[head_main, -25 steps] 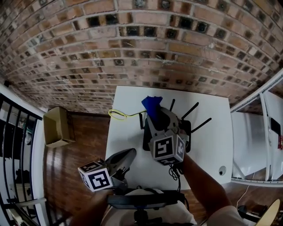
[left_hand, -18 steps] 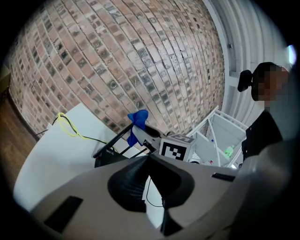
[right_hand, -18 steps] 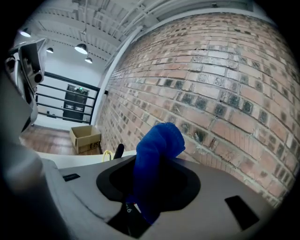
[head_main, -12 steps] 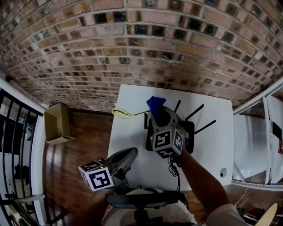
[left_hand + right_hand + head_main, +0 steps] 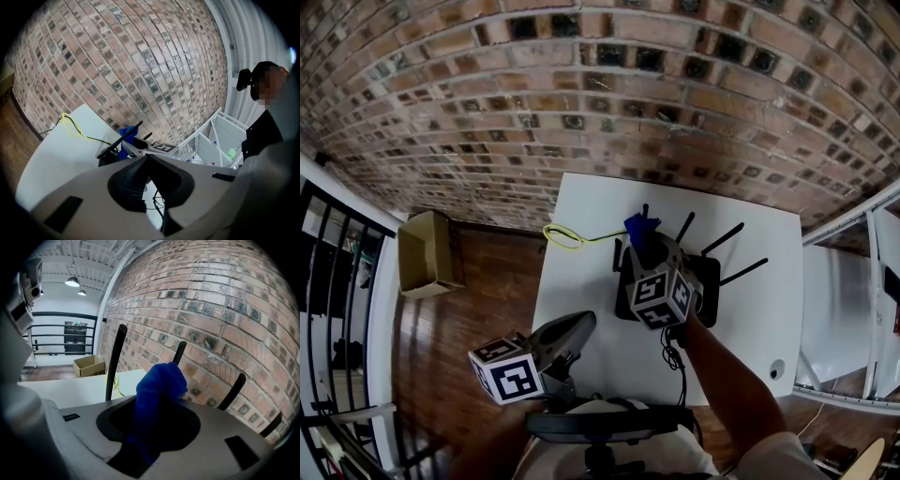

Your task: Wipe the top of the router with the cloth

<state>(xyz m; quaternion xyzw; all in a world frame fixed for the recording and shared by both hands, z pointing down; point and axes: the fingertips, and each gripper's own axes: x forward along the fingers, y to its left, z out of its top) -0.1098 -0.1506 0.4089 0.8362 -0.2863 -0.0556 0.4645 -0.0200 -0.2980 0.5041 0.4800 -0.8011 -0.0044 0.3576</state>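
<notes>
Black router (image 5: 707,279) flat on table (image 5: 581,272), long axis 9 to 3 o'clock, antennas slanting toward 2 o'clock, right gripper (image 5: 645,246) fingers pinching bunched blue cloth (image 5: 641,227), left gripper (image 5: 584,322) fingers pressed together, empty.

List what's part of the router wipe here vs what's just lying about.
In the job:
- router, on the white table
- blue cloth
- right gripper, shut on the cloth above the router

Lying about:
- yellow cable, on the table's far left
- cardboard box, on the floor
- left gripper, holding nothing
</notes>
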